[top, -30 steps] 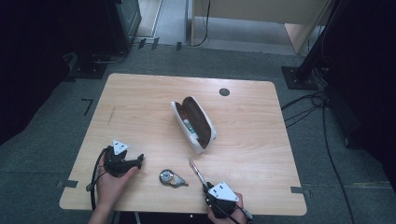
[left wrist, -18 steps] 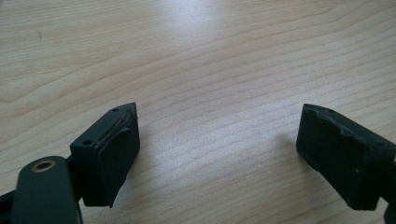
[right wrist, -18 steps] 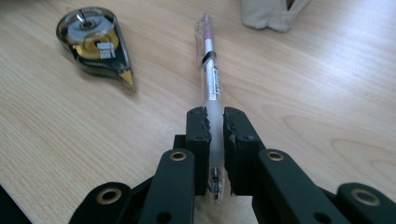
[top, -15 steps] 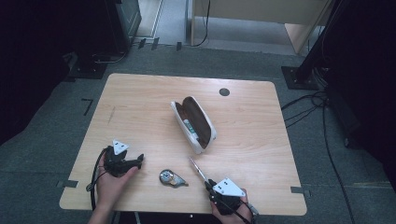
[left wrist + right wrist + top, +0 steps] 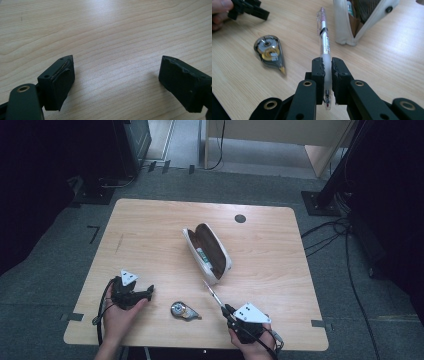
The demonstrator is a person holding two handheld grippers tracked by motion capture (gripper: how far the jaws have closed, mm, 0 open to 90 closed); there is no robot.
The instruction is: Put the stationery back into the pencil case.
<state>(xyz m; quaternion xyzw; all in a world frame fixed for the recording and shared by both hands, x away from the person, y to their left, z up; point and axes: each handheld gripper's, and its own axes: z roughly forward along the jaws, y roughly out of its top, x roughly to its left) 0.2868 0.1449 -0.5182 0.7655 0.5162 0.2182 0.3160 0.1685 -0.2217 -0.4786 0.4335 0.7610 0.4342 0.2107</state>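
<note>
Step in hand, we judge: carrying pen [image 5: 323, 37] to pencil case [image 5: 209, 251].

Right gripper [image 5: 327, 65] clamped tight on pen's grip end; pen points toward case's near end, just short of it.

Next move, we reckon: line pen up with open mouth, lower in, release.

Left gripper [image 5: 117, 77] spread wide, holding nothing, well left of case over table [image 5: 150, 230].

We count: one pen, one case, one correction tape [image 5: 183, 310] near case's near end, two grippers.
</note>
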